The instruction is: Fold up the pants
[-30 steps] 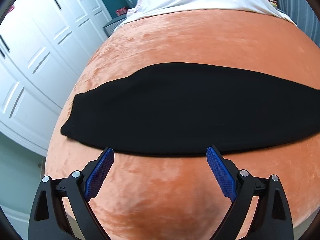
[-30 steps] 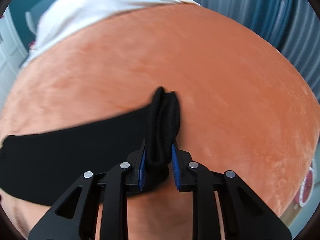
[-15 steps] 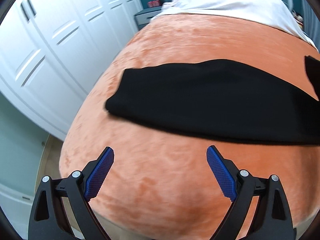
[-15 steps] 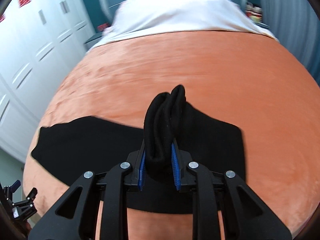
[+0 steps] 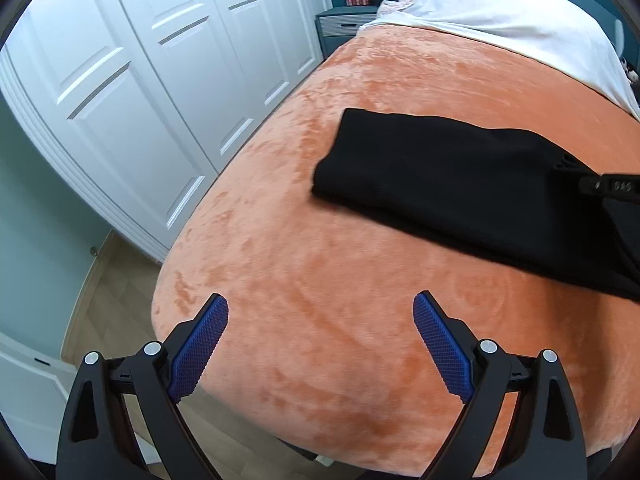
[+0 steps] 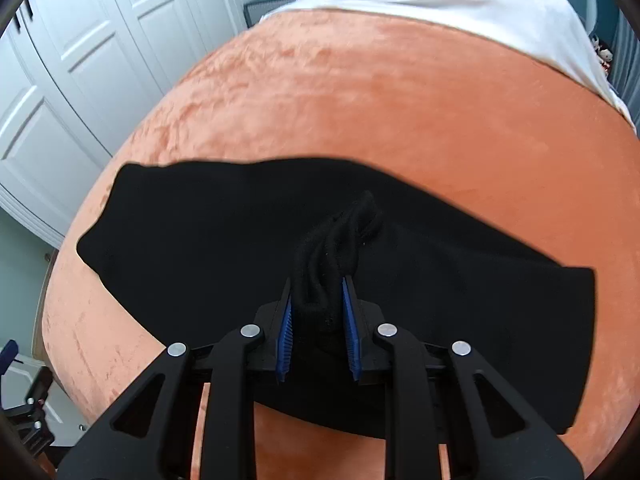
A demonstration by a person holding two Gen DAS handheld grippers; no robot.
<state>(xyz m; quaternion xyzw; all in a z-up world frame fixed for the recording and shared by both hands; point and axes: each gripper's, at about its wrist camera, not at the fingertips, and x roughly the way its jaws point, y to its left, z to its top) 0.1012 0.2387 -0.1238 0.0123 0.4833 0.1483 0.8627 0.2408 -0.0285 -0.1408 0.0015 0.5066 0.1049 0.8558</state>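
Note:
Black pants [image 6: 208, 240] lie across an orange plush bed cover [image 6: 360, 92], folded lengthwise. My right gripper [image 6: 317, 288] is shut on a bunched end of the pants [image 6: 340, 240] and holds it above the flat part of the cloth. In the left wrist view the pants [image 5: 440, 176] stretch from mid-frame to the right edge, where part of the right gripper's black body [image 5: 612, 192] shows over them. My left gripper [image 5: 320, 308] hangs open over bare cover near the bed's front corner, short of the pants, with nothing between its blue pads.
White wardrobe doors [image 5: 132, 80] stand close along the bed's left side, with wood floor [image 5: 108, 292] between. A white sheet [image 5: 500, 12] covers the far end of the bed, and a grey nightstand [image 5: 344, 24] stands beside it.
My right gripper has carried the bunched pants end leftward over the rest of the cloth, doubling it over. My left gripper has swung left, away from the pants, toward the bed corner, still open.

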